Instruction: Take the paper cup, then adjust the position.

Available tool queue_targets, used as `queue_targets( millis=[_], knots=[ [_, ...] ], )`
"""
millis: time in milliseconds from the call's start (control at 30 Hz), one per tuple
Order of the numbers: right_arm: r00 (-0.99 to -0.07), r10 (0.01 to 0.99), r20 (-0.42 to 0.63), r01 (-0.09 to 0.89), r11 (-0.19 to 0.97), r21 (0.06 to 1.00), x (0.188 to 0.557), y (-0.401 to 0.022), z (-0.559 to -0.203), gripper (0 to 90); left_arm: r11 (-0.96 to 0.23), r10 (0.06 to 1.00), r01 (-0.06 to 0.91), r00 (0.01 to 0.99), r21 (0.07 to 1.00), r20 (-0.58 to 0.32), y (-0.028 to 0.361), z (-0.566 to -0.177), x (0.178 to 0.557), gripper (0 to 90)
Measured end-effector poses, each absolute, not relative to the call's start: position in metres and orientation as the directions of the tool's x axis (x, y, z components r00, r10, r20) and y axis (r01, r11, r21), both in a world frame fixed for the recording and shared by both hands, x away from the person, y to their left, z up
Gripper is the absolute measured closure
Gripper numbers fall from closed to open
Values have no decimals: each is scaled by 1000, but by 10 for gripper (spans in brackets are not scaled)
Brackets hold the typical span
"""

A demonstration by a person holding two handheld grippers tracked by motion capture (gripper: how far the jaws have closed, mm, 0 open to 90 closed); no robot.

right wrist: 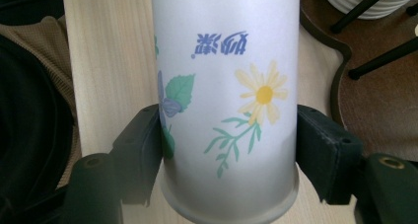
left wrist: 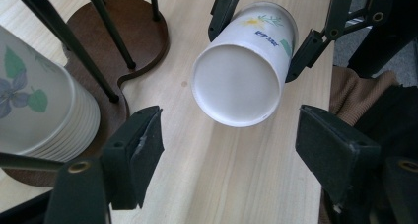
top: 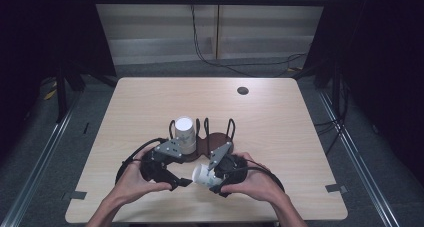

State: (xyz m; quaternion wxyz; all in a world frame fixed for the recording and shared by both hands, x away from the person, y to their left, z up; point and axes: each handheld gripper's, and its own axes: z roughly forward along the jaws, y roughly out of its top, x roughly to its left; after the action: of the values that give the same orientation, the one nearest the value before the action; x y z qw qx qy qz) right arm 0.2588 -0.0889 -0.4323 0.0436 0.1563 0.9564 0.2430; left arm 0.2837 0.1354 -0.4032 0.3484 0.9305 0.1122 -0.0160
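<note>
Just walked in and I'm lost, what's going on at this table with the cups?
A person works at a light wooden table with a hand-held gripper in each hand. The right hand-held gripper is shut on a white paper cup with a flower print, holding it on its side, base toward the left hand-held gripper. That one is open just short of the cup, not touching it. Behind stands a dark brown wooden cup rack with black wire posts, holding a stack of similar flower-print paper cups.

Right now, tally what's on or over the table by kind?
Loose paper cup: 1
Cup stack: 1
Cup rack: 1
Hand-held grippers: 2, left, right
Total: 5
</note>
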Motion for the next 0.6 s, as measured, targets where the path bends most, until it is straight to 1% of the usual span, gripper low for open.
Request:
queue_targets(
  millis=[133, 433, 567, 600],
  knots=[
    [-950, 312, -14, 268, 838, 475, 256, -89, -431, 318, -735, 198, 229, 973, 638, -122, 132, -405, 285, 263],
    [-953, 302, -21, 261, 854, 450, 255, -84, -432, 312, -753, 180, 217, 976, 621, -123, 128, -407, 282, 261],
    [-954, 299, -21, 257, 851, 457, 254, -84, -431, 315, -746, 186, 229, 973, 625, -135, 129, -408, 283, 257],
    [-957, 288, -23, 247, 857, 453, 254, -83, -432, 315, -740, 197, 247, 969, 626, -149, 130, -408, 283, 258]
  ],
)
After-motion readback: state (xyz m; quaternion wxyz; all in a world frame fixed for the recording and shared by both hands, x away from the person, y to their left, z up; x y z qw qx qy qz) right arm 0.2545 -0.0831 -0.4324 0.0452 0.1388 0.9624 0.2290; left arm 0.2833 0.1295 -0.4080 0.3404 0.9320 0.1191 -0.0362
